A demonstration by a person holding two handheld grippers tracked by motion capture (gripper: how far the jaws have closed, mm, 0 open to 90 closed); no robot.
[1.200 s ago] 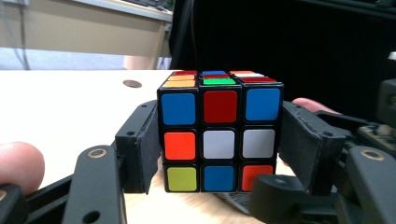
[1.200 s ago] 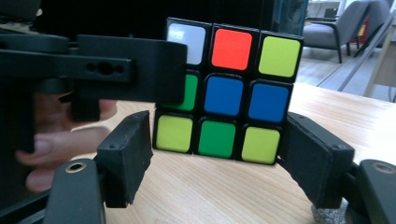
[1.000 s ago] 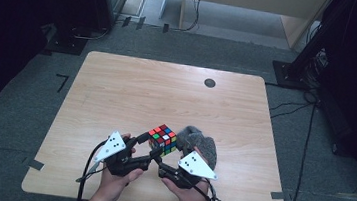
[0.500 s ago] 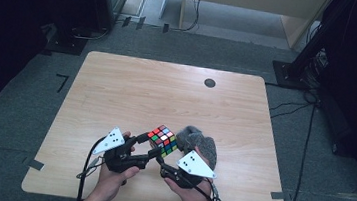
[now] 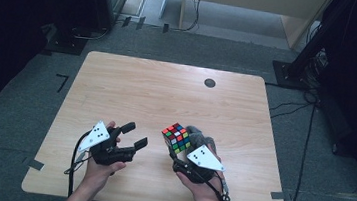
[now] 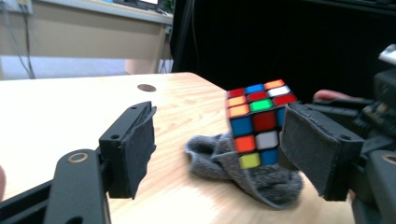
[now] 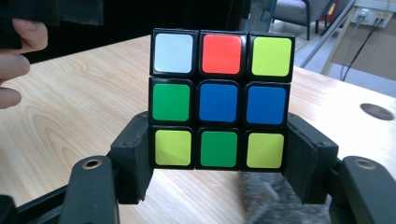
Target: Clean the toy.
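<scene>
A scrambled colour cube is held up just above the table's near edge. My right gripper is shut on its bottom layer, one pad on each side. Its near face shows blue, green, yellow, white and red squares. A grey cloth lies under and behind the cube. To the cube's left, my left gripper stands apart from it. Its jaws have just been opening, with nothing between the pads.
The wooden table has a round dark hole near its far edge. Dark stands and cables lie on the floor around it. The left hand's fingers show at the far left of the right gripper view.
My left gripper has drawn away from the cube to the left and its jaws have opened. The right gripper still holds the cube and has shifted slightly right.
</scene>
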